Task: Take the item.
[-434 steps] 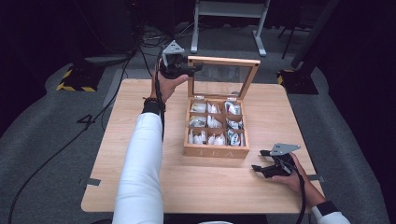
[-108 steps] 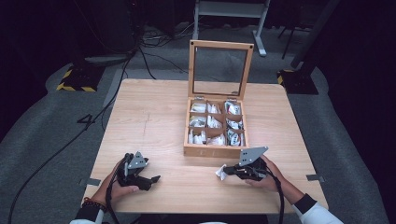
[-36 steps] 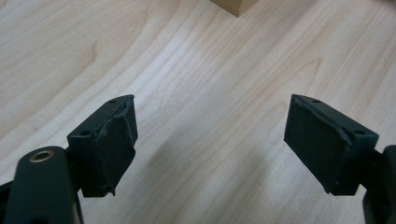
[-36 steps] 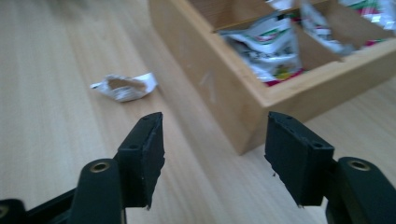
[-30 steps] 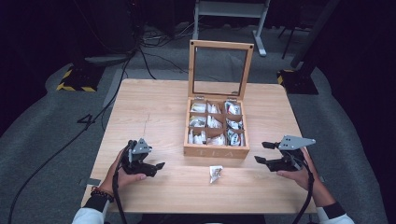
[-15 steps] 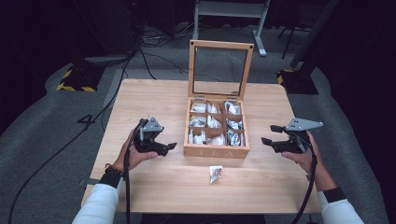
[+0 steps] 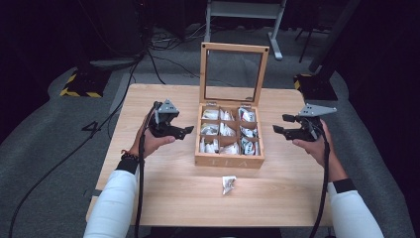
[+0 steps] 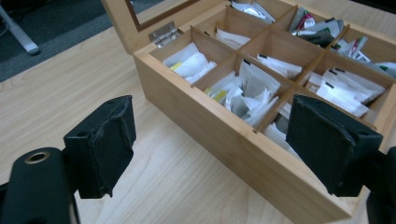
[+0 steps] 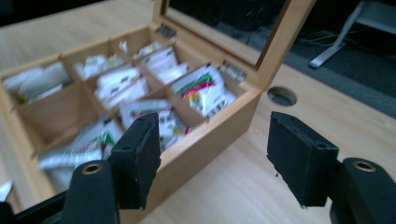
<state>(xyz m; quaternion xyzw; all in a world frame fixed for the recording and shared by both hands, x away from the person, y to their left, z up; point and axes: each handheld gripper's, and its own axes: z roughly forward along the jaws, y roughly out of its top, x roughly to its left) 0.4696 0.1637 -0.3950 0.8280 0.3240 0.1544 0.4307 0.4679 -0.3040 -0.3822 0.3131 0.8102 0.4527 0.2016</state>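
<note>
We take the wooden tea box (image 7: 229, 139) as the thing in hand: it sits in the middle of the table (image 7: 148, 193), its glass-paned lid (image 7: 233, 74) standing upright on the hinges at the far side, and its compartments packed with white tea packets (image 8: 247, 91). One tea packet (image 7: 228, 184) already lies out on the bare table just in front of the box's near wall, apart from it and touching neither gripper, so we judge that one packet has been taken out and set down. Whether more are to follow, or the lid is now to be brought down, we cannot read from the scene; the lid is open and the compartments look full, so most of any emptying would remain. Moving outward, our left gripper (image 7: 185, 132) hangs just beside the box's left wall, its jaws spread apart with nothing between them; in the left gripper view the box's wall and the near compartments show through the gap. Our right gripper (image 7: 281, 125) hangs off the box's right side, a little farther out, jaws likewise spread and empty, looking across the right corner toward the hinges (image 9: 232, 71). Both hands flank the box symmetrically, which suggests to us a two-handed move on the box itself.
</note>
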